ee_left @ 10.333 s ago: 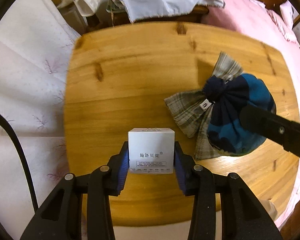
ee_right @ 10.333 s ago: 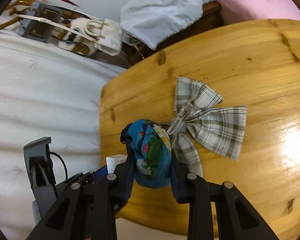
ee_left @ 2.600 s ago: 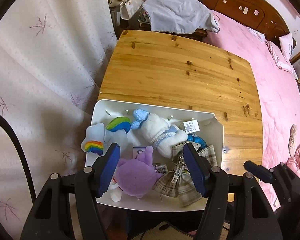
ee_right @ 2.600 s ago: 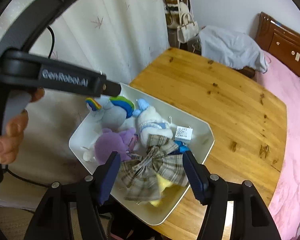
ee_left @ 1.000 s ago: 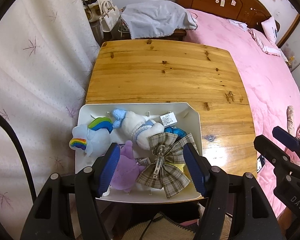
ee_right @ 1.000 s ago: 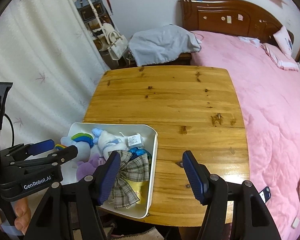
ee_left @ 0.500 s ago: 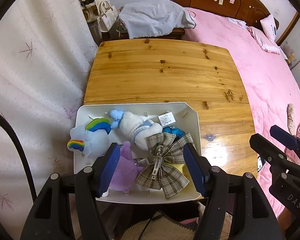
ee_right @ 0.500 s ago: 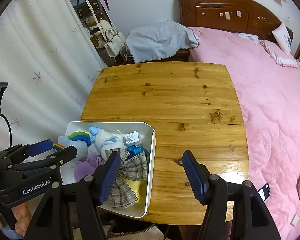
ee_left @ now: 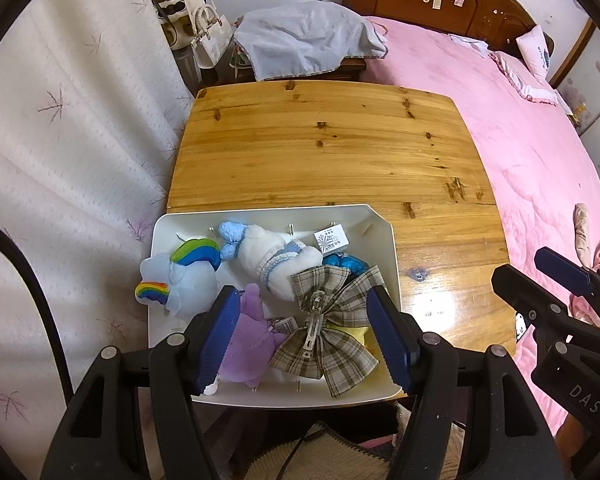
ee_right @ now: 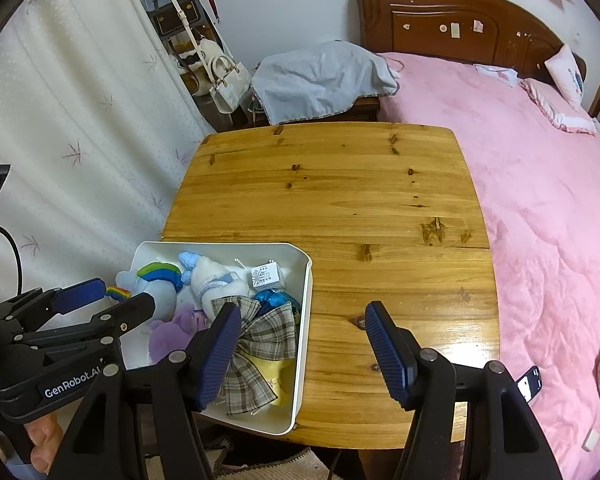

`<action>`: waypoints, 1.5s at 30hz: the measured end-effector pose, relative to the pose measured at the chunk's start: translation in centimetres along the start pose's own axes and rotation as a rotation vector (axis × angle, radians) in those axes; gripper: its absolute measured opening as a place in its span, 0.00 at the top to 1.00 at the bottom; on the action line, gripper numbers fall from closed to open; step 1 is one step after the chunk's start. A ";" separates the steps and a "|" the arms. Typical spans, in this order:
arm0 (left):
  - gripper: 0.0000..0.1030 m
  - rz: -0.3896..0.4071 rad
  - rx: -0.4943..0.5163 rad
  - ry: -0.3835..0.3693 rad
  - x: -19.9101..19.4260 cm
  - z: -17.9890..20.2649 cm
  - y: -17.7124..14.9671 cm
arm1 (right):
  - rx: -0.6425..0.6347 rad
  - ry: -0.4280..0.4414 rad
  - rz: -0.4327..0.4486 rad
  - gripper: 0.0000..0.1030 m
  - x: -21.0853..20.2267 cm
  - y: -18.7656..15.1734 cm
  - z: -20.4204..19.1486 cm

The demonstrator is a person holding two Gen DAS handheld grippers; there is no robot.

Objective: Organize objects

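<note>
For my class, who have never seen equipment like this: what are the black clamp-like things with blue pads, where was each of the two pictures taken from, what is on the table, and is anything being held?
There is no robot. A person holds two hand-operated grippers, each with a wide-angle camera looking along its jaws. One picture comes from the left gripper, the other from the right gripper; each also shows its partner at the edge.

On the wooden table sits a white tray at the near left corner. Inside lie a rainbow plush, a white plush with blue trim, a purple plush, a plaid bow with a metal clip, a small white box, something blue and something yellow partly hidden. The rest of the tabletop is bare.

Nothing is held: both sets of jaws stand open above the scene. A pink bed lies beside the table.
</note>
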State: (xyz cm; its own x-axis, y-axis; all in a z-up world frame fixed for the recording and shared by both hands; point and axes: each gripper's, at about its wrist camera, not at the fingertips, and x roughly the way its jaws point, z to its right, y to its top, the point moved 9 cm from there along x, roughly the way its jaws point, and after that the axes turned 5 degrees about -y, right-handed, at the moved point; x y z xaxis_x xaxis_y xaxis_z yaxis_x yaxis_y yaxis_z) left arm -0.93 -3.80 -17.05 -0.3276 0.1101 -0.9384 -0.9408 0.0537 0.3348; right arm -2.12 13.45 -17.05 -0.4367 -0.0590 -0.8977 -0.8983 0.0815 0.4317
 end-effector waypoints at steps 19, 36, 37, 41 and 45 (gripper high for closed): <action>0.32 0.004 0.004 -0.004 -0.3 0.1 -0.3 | 0.010 0.003 -0.008 0.36 -0.2 -0.7 -0.1; 0.32 0.003 0.005 -0.001 -0.5 0.4 -0.2 | 0.010 0.005 -0.017 0.37 0.1 -0.6 -0.1; 0.32 0.003 0.005 -0.002 -0.5 0.4 -0.2 | 0.011 0.006 -0.019 0.36 0.1 -0.7 -0.1; 0.32 0.004 0.006 -0.002 -0.4 0.5 -0.1 | 0.012 0.008 -0.022 0.36 0.3 -0.7 0.1; 0.32 -0.003 0.001 -0.002 -0.2 0.4 -0.1 | 0.012 0.008 -0.022 0.36 0.2 -0.7 0.1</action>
State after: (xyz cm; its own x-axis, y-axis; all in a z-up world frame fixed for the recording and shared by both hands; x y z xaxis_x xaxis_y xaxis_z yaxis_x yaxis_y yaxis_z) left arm -0.72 -3.38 -16.82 -0.3244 0.1121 -0.9393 -0.9417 0.0554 0.3318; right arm -1.60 13.44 -17.57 -0.4174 -0.0689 -0.9061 -0.9070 0.0921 0.4109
